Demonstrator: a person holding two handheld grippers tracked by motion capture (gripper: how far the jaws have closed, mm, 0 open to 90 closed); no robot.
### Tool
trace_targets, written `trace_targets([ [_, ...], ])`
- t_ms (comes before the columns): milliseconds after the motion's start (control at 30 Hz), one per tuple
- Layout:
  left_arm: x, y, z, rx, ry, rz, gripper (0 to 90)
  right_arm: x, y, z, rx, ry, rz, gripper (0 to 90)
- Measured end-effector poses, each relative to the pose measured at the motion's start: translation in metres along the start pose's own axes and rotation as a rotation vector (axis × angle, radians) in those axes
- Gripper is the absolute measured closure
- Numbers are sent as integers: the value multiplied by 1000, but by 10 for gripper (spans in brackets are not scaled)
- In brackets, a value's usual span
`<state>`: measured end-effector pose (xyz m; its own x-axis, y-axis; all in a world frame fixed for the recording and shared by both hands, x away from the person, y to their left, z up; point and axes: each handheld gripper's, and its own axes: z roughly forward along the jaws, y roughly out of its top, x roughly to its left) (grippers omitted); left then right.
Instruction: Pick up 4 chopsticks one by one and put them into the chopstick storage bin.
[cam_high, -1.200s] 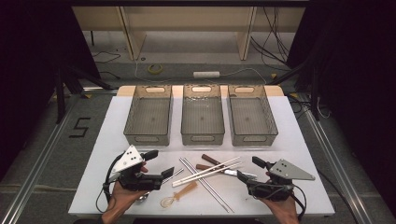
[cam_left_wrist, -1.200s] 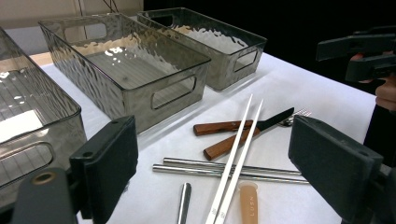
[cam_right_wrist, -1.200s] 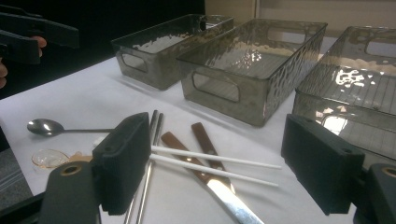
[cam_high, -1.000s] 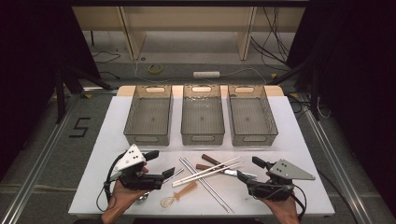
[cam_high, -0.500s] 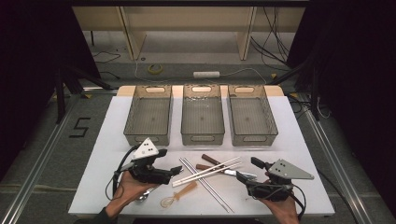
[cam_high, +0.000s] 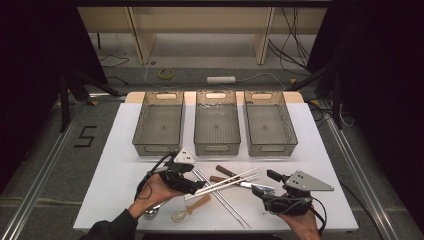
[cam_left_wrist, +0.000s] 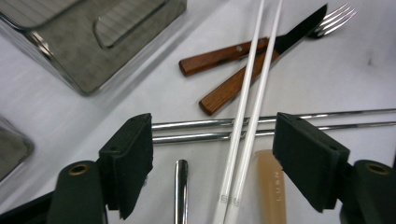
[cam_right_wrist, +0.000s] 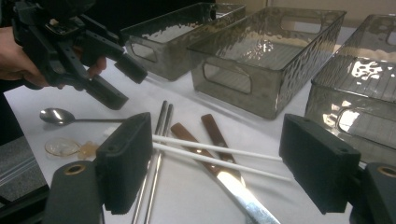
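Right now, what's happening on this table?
A person holds a claw in each hand over loose cutlery on a white table. The left claw hangs open above the white chopsticks, which lie across the metal chopsticks. The right claw sits open by the knife. All three grey bins are empty.

The left hand comes in from the table's near edge, left of centre, sleeve at the wrist, and grips the left gripper, which points right and slightly away along the table. In the left gripper view its 2 jaws stand wide apart. The right hand sits at the near right corner holding the right gripper, which points left and away. Its 2 jaws gape too, nothing between them.
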<state>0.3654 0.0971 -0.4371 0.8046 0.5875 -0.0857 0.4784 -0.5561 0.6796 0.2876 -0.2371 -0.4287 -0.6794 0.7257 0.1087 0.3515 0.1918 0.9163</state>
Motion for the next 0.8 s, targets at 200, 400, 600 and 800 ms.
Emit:
trace_targets([
  [200, 2, 6, 12, 86, -1, 30, 351, 0, -1, 1, 16, 0, 4, 270],
  [400, -2, 12, 20, 151, -17, 64, 438, -1, -1, 2, 23, 7, 6, 270],
  [600, -4, 14, 29, 220, -24, 89, 479, 0, -1, 2, 30, 12, -1, 270],
  [800, -5, 14, 36, 264, -24, 102, 553, 0, -1, 2, 32, 18, -2, 270],
])
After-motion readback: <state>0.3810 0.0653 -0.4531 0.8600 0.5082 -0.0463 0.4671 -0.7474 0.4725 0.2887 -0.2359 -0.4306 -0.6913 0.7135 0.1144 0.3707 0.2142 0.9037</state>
